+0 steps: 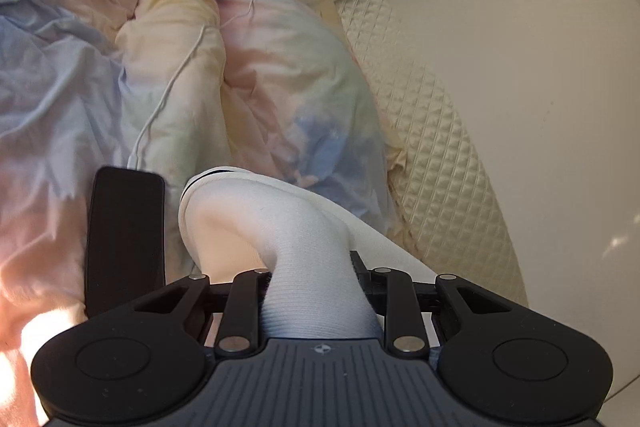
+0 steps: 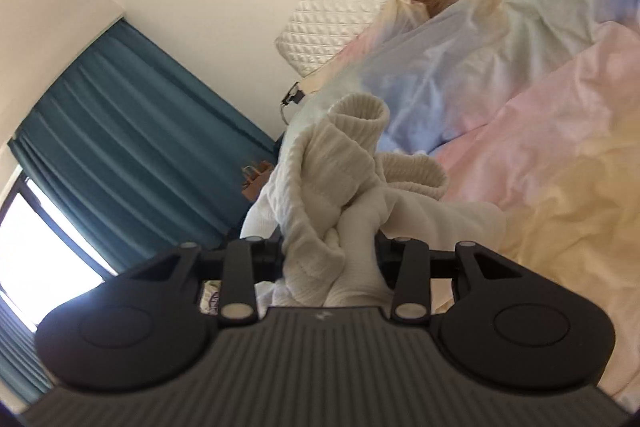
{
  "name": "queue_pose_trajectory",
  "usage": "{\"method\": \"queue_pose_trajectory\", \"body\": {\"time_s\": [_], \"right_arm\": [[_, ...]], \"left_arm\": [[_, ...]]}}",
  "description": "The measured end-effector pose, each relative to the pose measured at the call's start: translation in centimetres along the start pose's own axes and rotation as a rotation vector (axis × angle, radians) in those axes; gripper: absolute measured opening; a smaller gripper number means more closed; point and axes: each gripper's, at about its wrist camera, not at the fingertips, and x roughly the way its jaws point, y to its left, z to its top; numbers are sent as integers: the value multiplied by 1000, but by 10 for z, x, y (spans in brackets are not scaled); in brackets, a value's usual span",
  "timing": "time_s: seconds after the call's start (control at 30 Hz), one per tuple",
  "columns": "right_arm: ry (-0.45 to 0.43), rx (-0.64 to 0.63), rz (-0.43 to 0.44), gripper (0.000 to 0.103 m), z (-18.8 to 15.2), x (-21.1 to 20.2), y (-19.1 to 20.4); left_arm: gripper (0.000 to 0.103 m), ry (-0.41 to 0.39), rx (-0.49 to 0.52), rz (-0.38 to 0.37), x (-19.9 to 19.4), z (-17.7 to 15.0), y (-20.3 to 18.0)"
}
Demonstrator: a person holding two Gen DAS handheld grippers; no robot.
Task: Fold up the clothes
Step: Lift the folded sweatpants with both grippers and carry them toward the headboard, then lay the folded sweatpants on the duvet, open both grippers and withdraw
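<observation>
In the left wrist view my left gripper [image 1: 314, 279] is shut on a white ribbed sock [image 1: 280, 223]. The sock arches up out of the jaws and drapes left, its cuff edge hanging over the bedding. In the right wrist view my right gripper [image 2: 330, 251] is shut on bunched cream-white ribbed socks [image 2: 340, 179]. Their open cuffs stick up and to the right above the jaws. The fingertips of both grippers are hidden by the fabric.
A rumpled pastel duvet [image 1: 100, 47] covers the bed. A black phone [image 1: 126, 239] with a white charging cable [image 1: 176, 75] lies on it left of my left gripper. A quilted cream mattress edge [image 1: 432, 115] runs along the wall. Teal curtains [image 2: 132, 131] and a bright window are at left.
</observation>
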Motion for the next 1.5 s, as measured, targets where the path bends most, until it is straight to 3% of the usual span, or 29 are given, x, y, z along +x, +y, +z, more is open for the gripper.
{"method": "queue_pose_trajectory", "body": {"time_s": [0.2,0.37,0.6,0.8,0.87,1.0,1.03,1.07,1.13,1.3,1.5], "right_arm": [[83,79,-102,41,-34,-7,-61],[161,135,-170,43,-69,-20,-83],[181,226,-233,46,-97,-28,-108],[180,151,-332,52,-88,-38,-82],[174,99,-383,56,-85,-44,-69],[140,-1,-448,60,-79,-61,-42],[124,-24,-457,66,-76,-67,-36],[109,-47,-464,78,-73,-72,-29],[79,-73,-466,85,-67,-84,-15],[31,-158,-434,84,-67,-115,28],[39,-340,-400,84,-87,-141,91]], "left_arm": [[26,74,56,76,9,-10,16],[28,160,62,153,-3,-20,27],[39,204,196,217,-19,-37,19],[59,208,347,257,-51,-46,-8],[77,186,394,252,-65,-48,-19],[84,145,491,252,-96,-53,-45],[86,133,512,247,-105,-55,-52],[93,114,532,246,-114,-57,-58],[103,69,575,251,-132,-62,-72],[103,26,657,265,-175,-76,-102],[103,-31,735,264,-225,-92,-129]]}}
